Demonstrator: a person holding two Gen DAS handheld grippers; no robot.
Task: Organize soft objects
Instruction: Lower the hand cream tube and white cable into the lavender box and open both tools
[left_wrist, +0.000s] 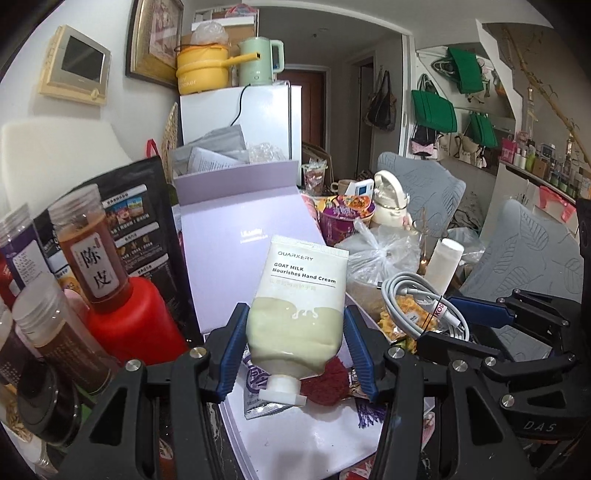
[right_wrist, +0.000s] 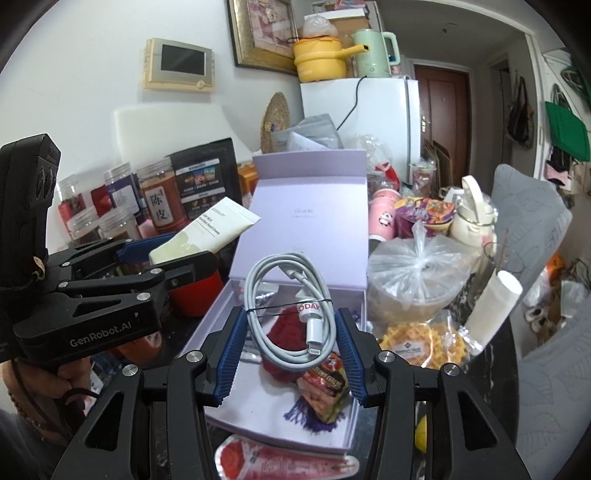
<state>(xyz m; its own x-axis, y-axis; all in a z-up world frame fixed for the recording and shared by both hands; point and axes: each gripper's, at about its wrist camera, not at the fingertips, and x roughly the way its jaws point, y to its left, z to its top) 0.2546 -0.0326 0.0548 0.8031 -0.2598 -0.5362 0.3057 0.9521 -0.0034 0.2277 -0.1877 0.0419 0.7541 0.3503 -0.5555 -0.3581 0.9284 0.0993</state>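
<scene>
While jars (left_wrist: 92, 254) crowd left, both tools hover over the lavender box (right_wrist: 295, 424)

The hand cream tube (left_wrist: 303, 295) is white above and pale yellow-green below, with dark lettering and a white cap. The coiled cable (right_wrist: 291, 306) is pale grey-white, banded by a white tag with red letters. The open box (right_wrist: 306, 206) is lilac; inside it lie a dark red knitted piece (right_wrist: 284, 328) and something purple and fringed (right_wrist: 314, 417), perhaps yarn. Both grippers are black with ribbed blue pads (left_wrist: 232, 347). The jar (left_wrist: 88, 251) holds amber-brown contents behind a white label with black characters. The bottle (left_wrist: 136, 325) beneath is bright red. The cushions (left_wrist: 532, 266) are grey with a leaf pattern.
</scene>
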